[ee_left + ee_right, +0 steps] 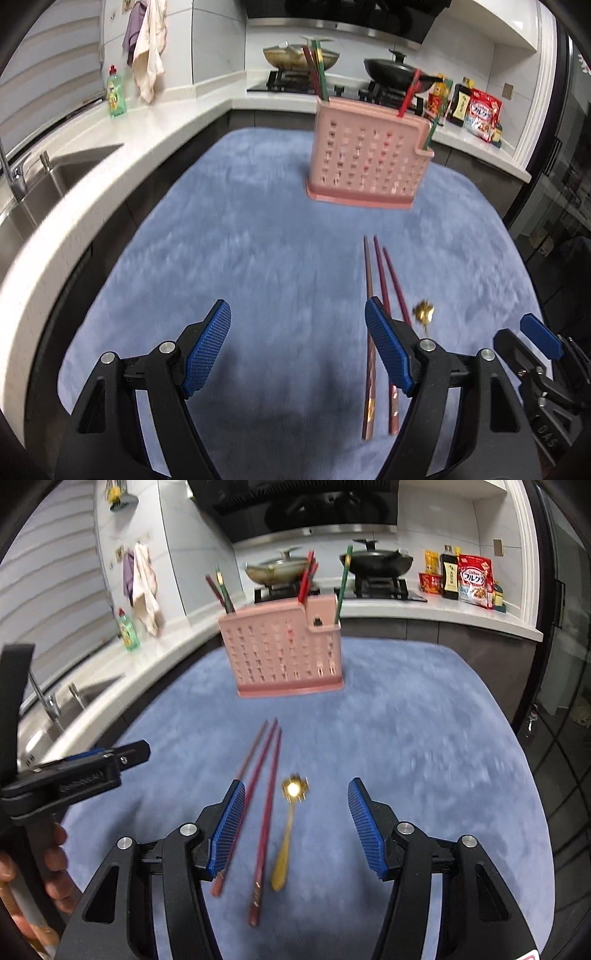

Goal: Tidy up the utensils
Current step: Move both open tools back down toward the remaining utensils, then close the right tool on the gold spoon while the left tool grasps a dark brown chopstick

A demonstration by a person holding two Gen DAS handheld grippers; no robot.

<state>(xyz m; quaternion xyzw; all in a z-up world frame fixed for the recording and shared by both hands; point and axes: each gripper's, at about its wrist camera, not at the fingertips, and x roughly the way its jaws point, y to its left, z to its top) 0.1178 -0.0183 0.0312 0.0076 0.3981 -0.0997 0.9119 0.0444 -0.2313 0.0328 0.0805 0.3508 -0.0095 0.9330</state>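
A pink perforated utensil holder (365, 158) (284, 653) stands on the blue mat with red and green chopsticks upright in it. Three dark red chopsticks (380, 291) (264, 782) lie on the mat in front of it. A gold spoon (290, 830) (424, 314) lies just right of them. My left gripper (297, 347) is open and empty above the mat, its right finger over the chopsticks. My right gripper (295, 830) is open and empty, with the spoon and two chopsticks between its fingers.
The blue mat (258, 240) (424, 720) covers the table. A white counter with a sink (44, 184), a green soap bottle (116, 94), a stove with pans (395, 70) and food packages (474, 579) runs behind. The left gripper (74, 768) shows at the right wrist view's left.
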